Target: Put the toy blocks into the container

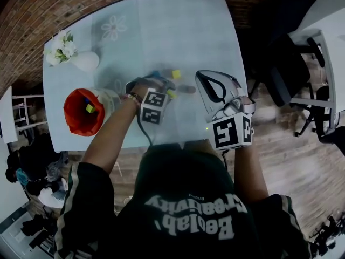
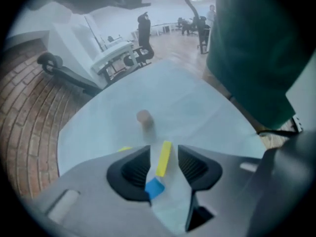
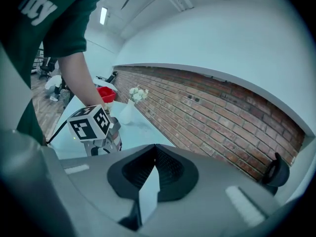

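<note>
Several toy blocks lie on the pale blue table (image 1: 178,26). My left gripper (image 1: 161,86) points steeply down over them and stands open. Along its jaws, a yellow bar block (image 2: 164,158) lies between the pads (image 2: 139,168) with a gap on each side. A blue block (image 2: 154,187) sits just below it, a brown cylinder (image 2: 144,117) further off, and another yellow block (image 2: 124,149) at the left. The red container (image 1: 81,112) stands at the table's left with a yellow block (image 1: 89,108) inside. My right gripper (image 1: 207,82) hovers at the right, shut and empty (image 3: 155,149).
A white vase of flowers (image 1: 70,53) stands behind the red container. The table's near edge runs just in front of me. Office chairs (image 1: 285,69) stand on the wooden floor to the right, and a brick wall runs behind the table.
</note>
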Available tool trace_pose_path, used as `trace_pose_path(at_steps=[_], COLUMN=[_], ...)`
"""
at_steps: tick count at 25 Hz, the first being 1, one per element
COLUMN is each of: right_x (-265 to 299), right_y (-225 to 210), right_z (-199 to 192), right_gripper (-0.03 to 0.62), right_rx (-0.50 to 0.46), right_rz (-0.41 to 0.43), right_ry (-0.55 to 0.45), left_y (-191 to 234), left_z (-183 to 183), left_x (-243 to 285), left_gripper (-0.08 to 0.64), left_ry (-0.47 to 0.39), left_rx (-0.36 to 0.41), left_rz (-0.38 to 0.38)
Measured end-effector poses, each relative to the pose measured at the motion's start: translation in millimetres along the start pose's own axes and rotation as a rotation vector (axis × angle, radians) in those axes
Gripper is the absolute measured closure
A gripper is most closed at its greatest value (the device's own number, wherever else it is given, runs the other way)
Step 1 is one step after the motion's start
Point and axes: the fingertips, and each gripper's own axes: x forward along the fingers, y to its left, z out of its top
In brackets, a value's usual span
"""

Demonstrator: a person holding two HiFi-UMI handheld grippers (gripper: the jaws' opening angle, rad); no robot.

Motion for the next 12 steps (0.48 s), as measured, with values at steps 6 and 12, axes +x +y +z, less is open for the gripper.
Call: trace_pose_path(at_steps=[6, 12], right_x=[1.7, 1.4], right_y=[-4.0, -11.5], right_z=[-16.7, -27.6], right_gripper=[0.586, 0.586], right_rx=[0.020, 0.043], right_rz=[-0.014, -0.035], right_ry=[0.044, 0.064], left_y=[-4.2, -1.6], left_z=[-15.1, -21.0], left_x=[29.7, 38.1], left_gripper=[0.403, 0.486], left_ry=[0.010, 0.014], left_rx=[0.026, 0.048], left_rz=[-0.086, -0.112])
